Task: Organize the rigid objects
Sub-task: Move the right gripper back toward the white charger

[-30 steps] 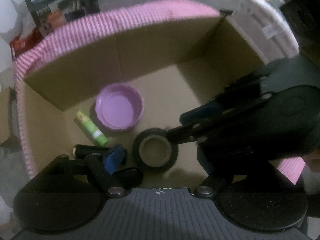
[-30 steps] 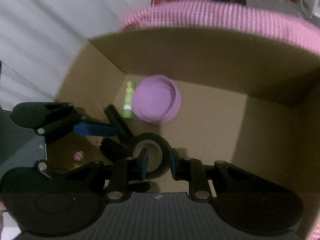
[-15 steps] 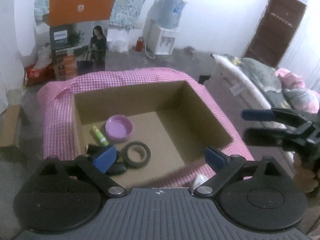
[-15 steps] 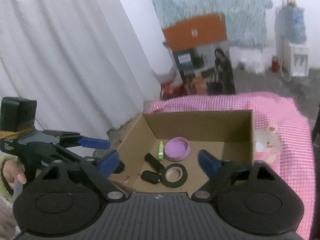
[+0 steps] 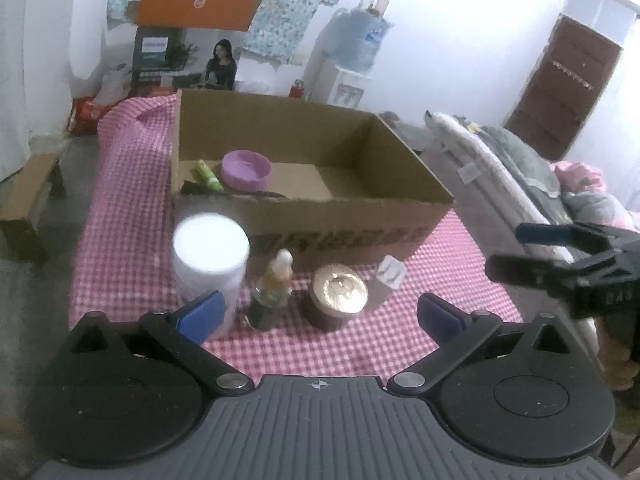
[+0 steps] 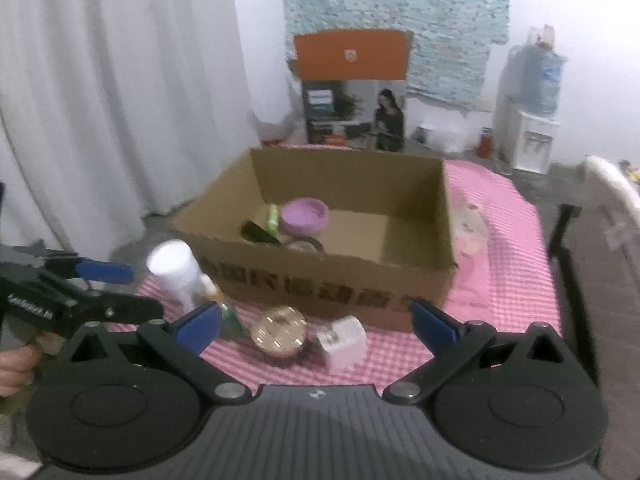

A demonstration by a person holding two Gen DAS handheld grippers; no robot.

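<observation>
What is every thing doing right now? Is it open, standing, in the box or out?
Cardboard box: open on top.
Purple bowl: in the box, upright.
Green tube: in the box, lying down.
White bottle: outside the box, standing.
Gold-lidded jar: outside the box, standing, lid on.
Left gripper: fingers opening, empty.
Right gripper: fingers opening, empty.

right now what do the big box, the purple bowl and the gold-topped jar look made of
Box: corrugated cardboard, matte brown, with a ragged cut top edge and dark print on its front.
Bowl: probably plastic, an even lilac colour with a smooth, dull sheen.
Jar: dark body, glass or plastic, too blurred to tell; its lid looks like shiny gold metal or foil, catching bright highlights.
</observation>
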